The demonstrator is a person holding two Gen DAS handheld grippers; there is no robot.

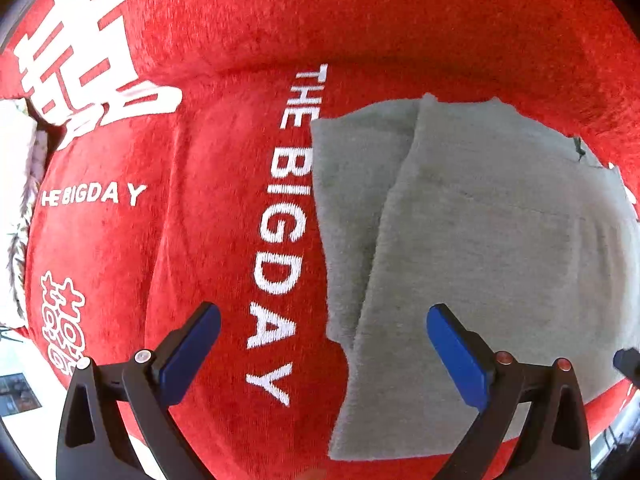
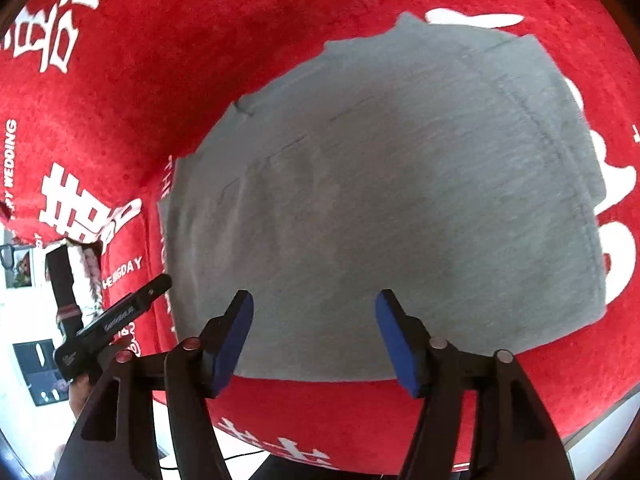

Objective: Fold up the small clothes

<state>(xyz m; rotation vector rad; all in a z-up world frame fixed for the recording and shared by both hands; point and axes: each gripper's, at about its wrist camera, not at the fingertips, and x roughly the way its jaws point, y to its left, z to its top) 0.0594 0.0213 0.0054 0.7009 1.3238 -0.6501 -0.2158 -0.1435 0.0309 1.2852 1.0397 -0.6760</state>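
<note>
Two grippers in play, both hanging over a red cloth printed with white lettering. Left gripper first: its blue-padded fingers are spread wide with nothing between them, poised above the line of white print that runs away from the tool. Just to the right of that print, under and ahead of the right-hand finger, lies the grey garment, flat on the cloth. From this side its long axis runs away from the tool, with a folded layer showing as a raised edge along its left part.

Over to the right gripper: fingers parted, a moderate gap, nothing held, tips hovering over the near edge of the same grey garment, which fills the space directly ahead. A stitched seam curves along its right side and a small notch sits at its far left corner. Whether the pads touch the fabric, I cannot tell. Off to the left, the other tool's black finger pokes in beside the garment's left edge.
</note>
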